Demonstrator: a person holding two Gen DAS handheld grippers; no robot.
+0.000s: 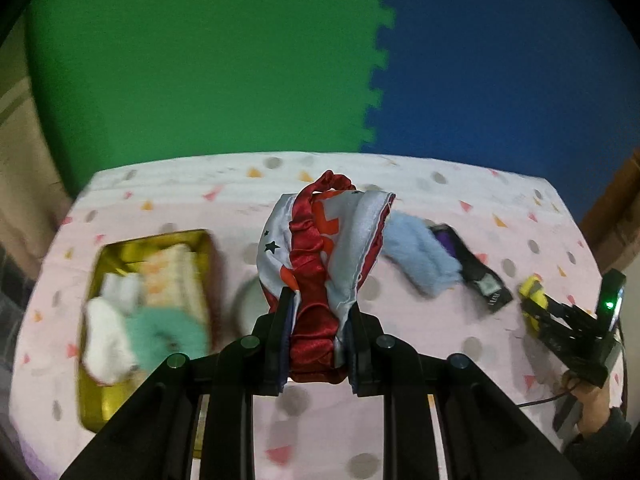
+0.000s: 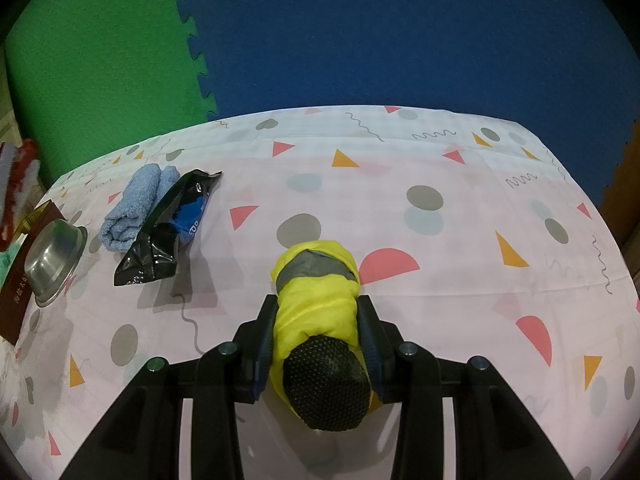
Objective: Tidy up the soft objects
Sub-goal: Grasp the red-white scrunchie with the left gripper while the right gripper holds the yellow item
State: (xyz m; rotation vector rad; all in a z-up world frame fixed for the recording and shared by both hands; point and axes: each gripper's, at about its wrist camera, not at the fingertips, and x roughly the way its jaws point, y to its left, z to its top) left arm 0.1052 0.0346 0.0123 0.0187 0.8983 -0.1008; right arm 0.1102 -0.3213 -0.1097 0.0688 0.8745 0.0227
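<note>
My left gripper [image 1: 318, 308] is shut on a red and silver satin cloth [image 1: 320, 248] and holds it above the table. A gold tin [image 1: 104, 400] at the left holds several soft items: white socks [image 1: 106, 340], a teal fluffy piece [image 1: 168, 334] and a folded cream cloth [image 1: 172, 276]. My right gripper [image 2: 316, 312] is shut on a rolled yellow fabric bundle with a grey band [image 2: 316, 296] and a black dotted end, just above the tablecloth. It shows at the right of the left wrist view [image 1: 534, 300]. A rolled light blue towel [image 2: 136, 204] lies at the left.
A black plastic packet [image 2: 168, 228] leans beside the blue towel. A steel bowl [image 2: 54, 264] sits upside down on a dark red box [image 2: 16, 308] at the far left. The table has a pink patterned cloth [image 2: 440, 240]. Green and blue foam mats [image 1: 380, 80] lie beyond.
</note>
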